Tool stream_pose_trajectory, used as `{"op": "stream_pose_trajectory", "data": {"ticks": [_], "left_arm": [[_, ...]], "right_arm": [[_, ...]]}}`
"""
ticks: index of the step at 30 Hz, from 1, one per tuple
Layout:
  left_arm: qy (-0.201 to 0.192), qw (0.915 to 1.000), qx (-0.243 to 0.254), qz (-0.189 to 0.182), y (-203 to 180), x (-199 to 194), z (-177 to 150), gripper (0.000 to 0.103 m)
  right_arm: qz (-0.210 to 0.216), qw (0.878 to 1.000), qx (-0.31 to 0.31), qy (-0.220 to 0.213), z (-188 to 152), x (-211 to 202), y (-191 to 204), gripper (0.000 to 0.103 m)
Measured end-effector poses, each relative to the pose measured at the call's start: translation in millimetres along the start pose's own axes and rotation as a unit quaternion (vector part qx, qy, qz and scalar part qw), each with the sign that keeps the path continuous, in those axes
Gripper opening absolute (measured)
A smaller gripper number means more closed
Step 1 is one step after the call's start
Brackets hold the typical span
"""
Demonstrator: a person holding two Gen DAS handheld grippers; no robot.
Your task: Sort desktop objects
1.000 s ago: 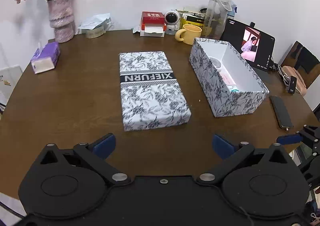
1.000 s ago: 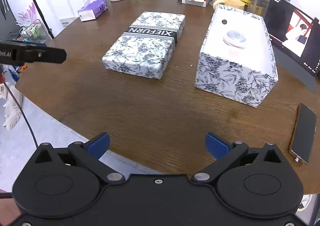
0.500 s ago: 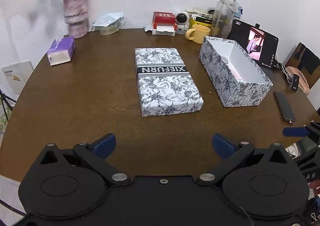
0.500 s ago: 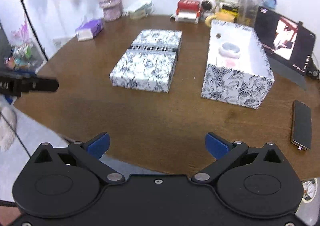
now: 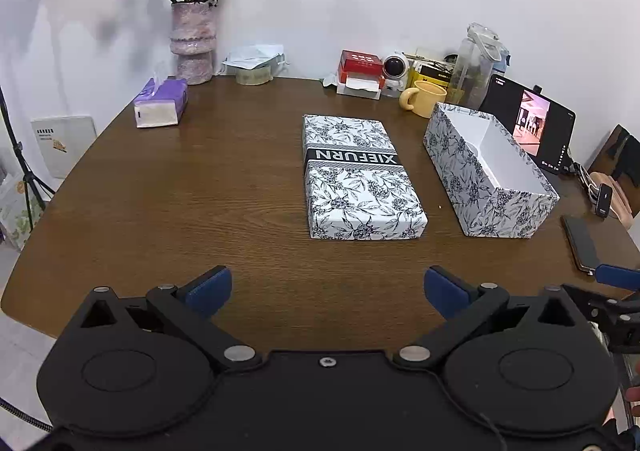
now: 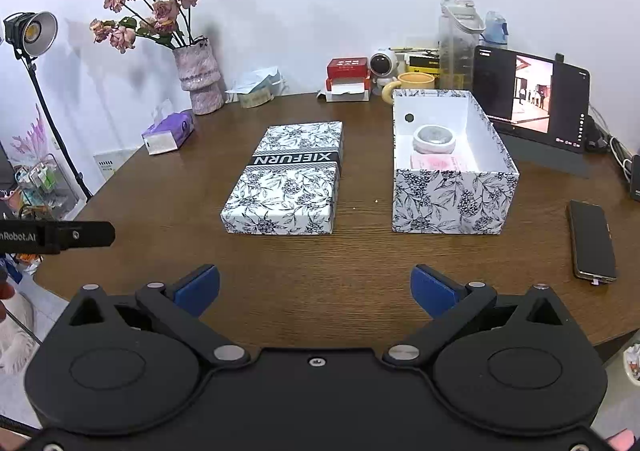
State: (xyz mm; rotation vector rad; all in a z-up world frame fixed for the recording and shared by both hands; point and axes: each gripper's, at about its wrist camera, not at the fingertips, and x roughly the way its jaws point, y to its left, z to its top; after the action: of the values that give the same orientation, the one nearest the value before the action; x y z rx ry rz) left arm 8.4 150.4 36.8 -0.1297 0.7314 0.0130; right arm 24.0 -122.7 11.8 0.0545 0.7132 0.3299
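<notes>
A floral box lid (image 5: 360, 175) (image 6: 288, 179) marked XIEFURN lies flat on the round brown table (image 5: 180, 191). To its right stands the matching open box (image 5: 486, 171) (image 6: 448, 163). Inside it sit a small round white jar (image 6: 434, 139) and a pink flat item (image 6: 434, 162). My left gripper (image 5: 327, 291) hovers open over the near table edge with nothing between its blue pads. My right gripper (image 6: 315, 289) is likewise open and empty, well short of the lid and box.
A phone (image 6: 592, 239) lies at the table's right edge. A tablet (image 6: 530, 93), yellow mug (image 5: 424, 101), bottles (image 6: 458, 41), red box (image 6: 347, 75), small white robot figure (image 6: 383, 67), vase of roses (image 6: 198, 75) and purple tissue pack (image 5: 160, 107) line the back. A lamp stand (image 6: 36, 47) stands left.
Both grippers have drawn back and risen from the table, so the lid and box look farther away and more of the wall shows. Both stayed open.
</notes>
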Motion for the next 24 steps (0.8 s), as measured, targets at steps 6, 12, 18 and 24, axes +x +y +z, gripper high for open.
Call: {"op": "stream_pose_trajectory", "data": {"ticks": [6, 12, 18, 24], "left_arm": [[0.008, 0.9999, -0.003, -0.005, -1, 1, -2, 0.103], [0.016, 0.9999, -0.005, -0.004, 2, 3, -3, 0.103], [0.017, 0.9998, -0.002, -0.006, 8, 0, -6, 0.103], [0.023, 0.9997, 0.003, -0.007, 15, 1, -8, 0.103]], "right_arm": [[0.006, 1.000, -0.008, 0.016, -2, 5, 5, 0.103], [0.011, 1.000, -0.011, 0.018, -4, 5, 10, 0.103], [0.012, 1.000, -0.007, 0.021, -7, 4, 19, 0.103], [0.012, 1.000, -0.006, 0.028, -16, 1, 27, 0.103]]}}
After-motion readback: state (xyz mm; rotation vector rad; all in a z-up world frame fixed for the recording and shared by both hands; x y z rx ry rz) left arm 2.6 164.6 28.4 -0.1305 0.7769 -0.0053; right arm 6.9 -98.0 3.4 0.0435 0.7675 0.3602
